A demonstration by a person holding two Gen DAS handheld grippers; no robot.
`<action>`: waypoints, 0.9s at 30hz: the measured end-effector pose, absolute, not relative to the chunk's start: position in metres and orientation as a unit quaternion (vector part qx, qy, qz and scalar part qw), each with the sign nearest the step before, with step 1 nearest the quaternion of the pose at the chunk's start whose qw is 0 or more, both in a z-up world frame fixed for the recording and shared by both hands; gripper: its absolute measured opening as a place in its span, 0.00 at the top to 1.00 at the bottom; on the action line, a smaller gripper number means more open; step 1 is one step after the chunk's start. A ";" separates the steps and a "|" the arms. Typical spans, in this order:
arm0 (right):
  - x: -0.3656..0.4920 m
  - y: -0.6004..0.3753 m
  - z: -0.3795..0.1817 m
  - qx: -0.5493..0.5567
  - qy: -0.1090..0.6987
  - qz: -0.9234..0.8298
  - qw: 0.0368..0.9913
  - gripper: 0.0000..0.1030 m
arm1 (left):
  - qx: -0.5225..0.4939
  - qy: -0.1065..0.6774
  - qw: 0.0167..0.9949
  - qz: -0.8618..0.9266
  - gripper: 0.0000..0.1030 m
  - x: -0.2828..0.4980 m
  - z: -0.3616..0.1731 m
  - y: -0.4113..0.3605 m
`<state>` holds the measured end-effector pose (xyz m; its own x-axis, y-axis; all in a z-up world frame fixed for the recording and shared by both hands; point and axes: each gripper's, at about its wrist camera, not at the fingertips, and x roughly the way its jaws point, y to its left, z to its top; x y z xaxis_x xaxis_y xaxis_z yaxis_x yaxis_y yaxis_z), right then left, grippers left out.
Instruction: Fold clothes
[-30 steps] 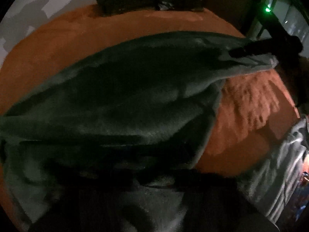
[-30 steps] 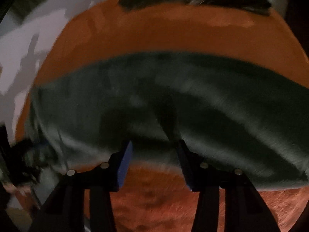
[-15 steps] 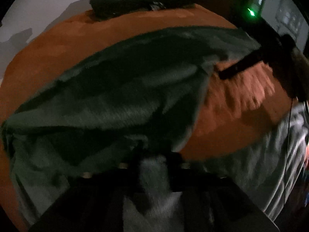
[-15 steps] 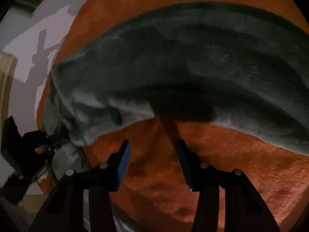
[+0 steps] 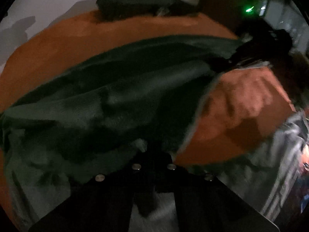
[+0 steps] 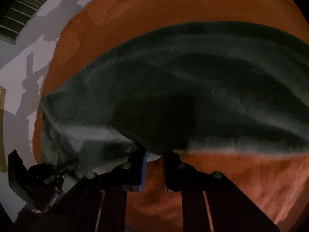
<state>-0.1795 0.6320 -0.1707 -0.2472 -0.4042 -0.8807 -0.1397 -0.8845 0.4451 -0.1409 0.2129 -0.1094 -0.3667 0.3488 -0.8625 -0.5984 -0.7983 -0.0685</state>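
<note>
Your left tongs point(image 5: 152, 152) clenched on dark green garment point(image 5: 123, 96); your right tongs point(image 6: 154, 157) closing, garment hem between tips, orange surface point(image 6: 231, 174) beneath.

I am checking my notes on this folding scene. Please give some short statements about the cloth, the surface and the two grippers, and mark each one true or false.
1. The dark green fleece garment lies on an orange-brown plush blanket. True.
2. The left gripper is wide open above the bare blanket. False: it is shut on the garment's near edge.
3. The right gripper has the garment's edge at its fingertips. True; its jaws are closing on that edge.
4. A second dark folded bundle rests at the far edge of the blanket. True.
5. The garment is bright red. False: it is dark green.
6. The garment is already folded into a small square. False: it lies spread wide.
</note>
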 end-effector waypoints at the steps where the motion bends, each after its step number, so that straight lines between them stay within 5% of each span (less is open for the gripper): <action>1: -0.176 0.639 -0.168 0.613 -0.214 -0.757 0.083 0.88 | -0.476 0.130 0.299 0.817 1.00 -0.133 -0.106 0.209; 5: -0.175 0.665 -0.165 0.642 -0.154 -0.749 0.054 0.82 | -0.482 0.167 0.289 0.810 1.00 -0.127 -0.122 0.216; 9: -0.178 0.681 -0.173 0.640 -0.227 -0.731 0.062 0.64 | -0.481 0.150 0.296 0.812 0.91 -0.142 -0.118 0.235; 11: -0.176 0.686 -0.174 0.636 -0.240 -0.731 0.062 0.56 | -0.483 0.149 0.298 0.810 0.55 -0.146 -0.110 0.238; 13: -0.177 0.688 -0.172 0.637 -0.195 -0.746 0.016 0.56 | -0.483 0.169 0.294 0.807 0.41 -0.156 -0.115 0.253; 15: -0.177 0.700 -0.163 0.614 -0.182 -0.768 -0.017 0.56 | -0.485 0.195 0.293 0.801 0.47 -0.159 -0.129 0.260; 16: -0.179 0.705 -0.159 0.609 -0.168 -0.775 -0.027 0.56 | -0.486 0.208 0.292 0.797 0.99 -0.160 -0.136 0.263; 20: -0.190 0.724 -0.142 0.585 -0.109 -0.800 -0.069 0.56 | -0.469 0.219 0.302 0.801 0.97 -0.138 -0.143 0.252; 25: -0.167 0.699 -0.132 0.573 -0.152 -0.806 0.000 0.55 | -0.458 0.203 0.315 0.806 0.97 -0.117 -0.128 0.233; 27: -0.149 0.675 -0.133 0.576 -0.149 -0.801 0.058 0.43 | -0.453 0.190 0.329 0.807 0.97 -0.117 -0.119 0.228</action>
